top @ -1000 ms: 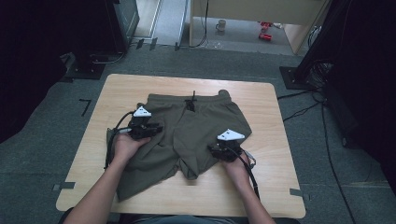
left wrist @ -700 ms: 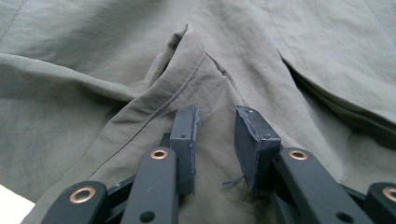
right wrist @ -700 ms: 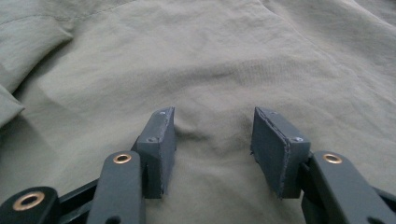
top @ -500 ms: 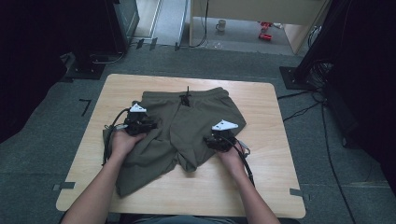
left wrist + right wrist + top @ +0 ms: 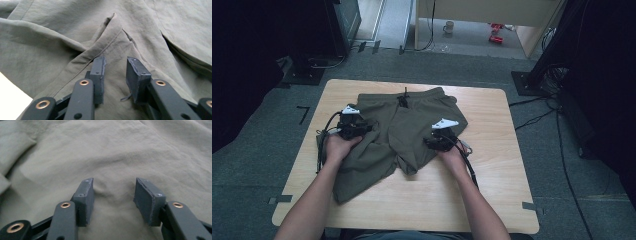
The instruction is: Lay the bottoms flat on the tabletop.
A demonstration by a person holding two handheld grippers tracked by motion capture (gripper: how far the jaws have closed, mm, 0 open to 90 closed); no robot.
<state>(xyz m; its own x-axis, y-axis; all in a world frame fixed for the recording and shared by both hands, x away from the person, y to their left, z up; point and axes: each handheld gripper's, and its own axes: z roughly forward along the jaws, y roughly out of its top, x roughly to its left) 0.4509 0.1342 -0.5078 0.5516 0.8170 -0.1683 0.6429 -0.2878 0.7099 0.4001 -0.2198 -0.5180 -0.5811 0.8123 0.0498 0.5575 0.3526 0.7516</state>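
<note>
A pair of olive green shorts (image 5: 399, 132) lies rumpled on the wooden table (image 5: 497, 170), waistband and black drawstring (image 5: 403, 98) at the far side. My left gripper (image 5: 357, 127) rests on the shorts' left part. In the left gripper view it (image 5: 115, 62) is open, its jaws straddling a stitched seam fold (image 5: 110, 35). My right gripper (image 5: 438, 141) sits on the right leg, which is bunched inward. The right gripper view shows it (image 5: 113, 183) open, with a small ridge of the shorts (image 5: 110, 157) rising between the pads.
One leg of the shorts trails toward the table's near left edge (image 5: 347, 185). Bare wood lies right and in front of the hands. Cables (image 5: 557, 125) run across the floor at right, and a dark stand base (image 5: 307, 75) sits far left.
Both grippers slid left and away, the right one farther. The shorts moved with them and the right leg bunched inward.
</note>
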